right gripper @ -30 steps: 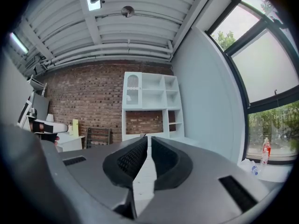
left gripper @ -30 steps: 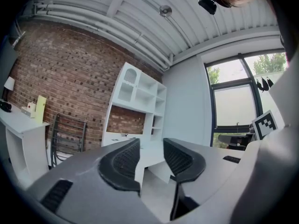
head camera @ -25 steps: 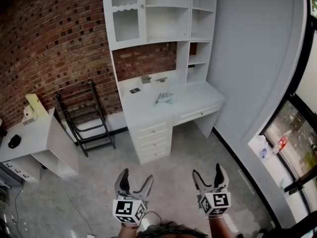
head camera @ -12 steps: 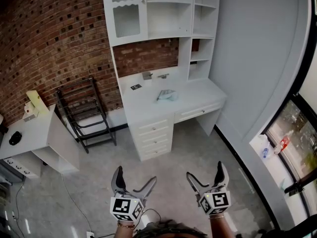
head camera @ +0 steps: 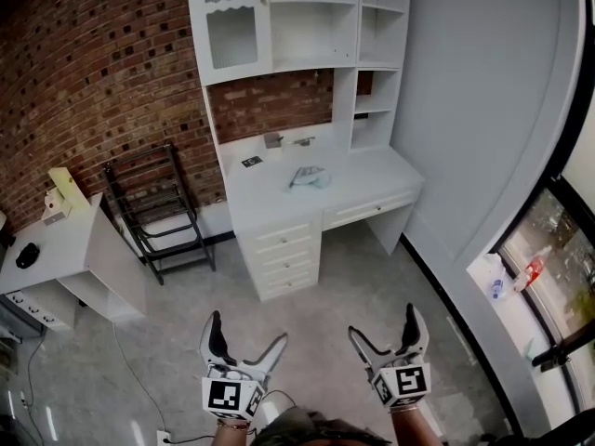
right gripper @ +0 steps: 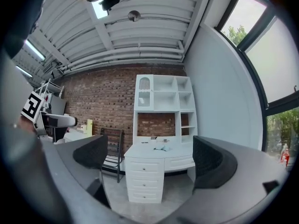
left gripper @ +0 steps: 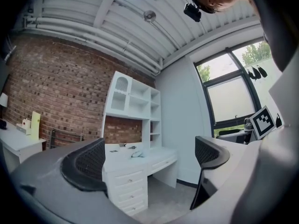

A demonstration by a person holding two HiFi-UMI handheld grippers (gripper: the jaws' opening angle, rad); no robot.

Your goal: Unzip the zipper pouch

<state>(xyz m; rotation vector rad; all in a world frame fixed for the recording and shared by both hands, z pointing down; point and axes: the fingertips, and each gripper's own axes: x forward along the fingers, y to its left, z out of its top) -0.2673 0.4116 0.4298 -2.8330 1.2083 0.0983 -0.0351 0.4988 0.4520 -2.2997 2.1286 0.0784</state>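
Observation:
The zipper pouch (head camera: 307, 178), small and pale blue-grey, lies on top of the white desk (head camera: 270, 204) across the room. It also shows far off in the left gripper view as the pouch (left gripper: 136, 154) and in the right gripper view as the pouch (right gripper: 162, 148). My left gripper (head camera: 248, 333) and right gripper (head camera: 383, 323) are held low in front of me, side by side, pointing level toward the desk. Both sets of jaws have just been opening and stand wide with nothing between them, as the left gripper (left gripper: 147, 164) and right gripper (right gripper: 150, 157) views confirm.
The desk has a drawer stack (head camera: 281, 260) and a white hutch with shelves (head camera: 307, 26) against a brick wall. A black metal rack (head camera: 153, 207) stands to its left, then a white side table (head camera: 56, 258). A window (head camera: 548, 249) lines the right wall. Grey floor lies between me and the desk.
Both grippers' jaws have spread wider than a second ago. The hands have stayed low in front of me, nearly in place.

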